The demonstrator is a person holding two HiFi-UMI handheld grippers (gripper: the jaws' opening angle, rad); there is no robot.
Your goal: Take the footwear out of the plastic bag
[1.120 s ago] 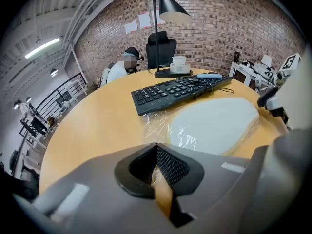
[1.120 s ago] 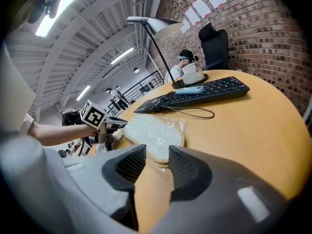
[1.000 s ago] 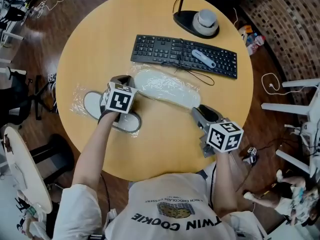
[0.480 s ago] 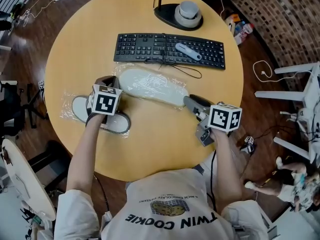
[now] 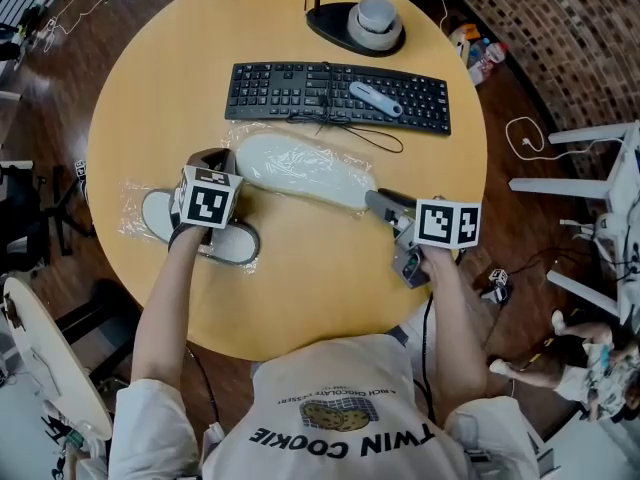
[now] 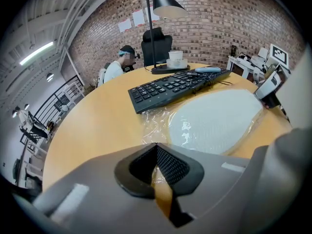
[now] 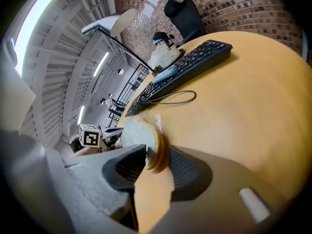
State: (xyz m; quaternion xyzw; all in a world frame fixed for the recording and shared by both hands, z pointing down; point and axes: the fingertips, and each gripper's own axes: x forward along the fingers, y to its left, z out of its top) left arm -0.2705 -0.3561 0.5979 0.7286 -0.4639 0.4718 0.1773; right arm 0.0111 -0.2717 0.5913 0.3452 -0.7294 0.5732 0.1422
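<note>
A white slipper (image 5: 300, 168) lies mid-table inside a clear plastic bag (image 5: 250, 134), its sole showing in the left gripper view (image 6: 219, 121). My left gripper (image 5: 222, 160) is at the bag's left end, its jaws closed where the crinkled plastic (image 6: 156, 123) begins. My right gripper (image 5: 378, 200) is at the slipper's right end, shut on the slipper's tan-edged tip (image 7: 155, 147). A second slipper (image 5: 160, 216) lies on plastic at the left, partly under my left hand.
A black keyboard (image 5: 335, 93) with a white device (image 5: 375, 98) and a thin cable (image 5: 370, 143) lies behind the slipper. A lamp base (image 5: 355, 23) stands at the far edge. The round table's rim (image 5: 300, 343) is close to my body.
The head view has shifted slightly. Both grippers stay at the ends of the bagged slipper; the right gripper's cube has tilted a little.
</note>
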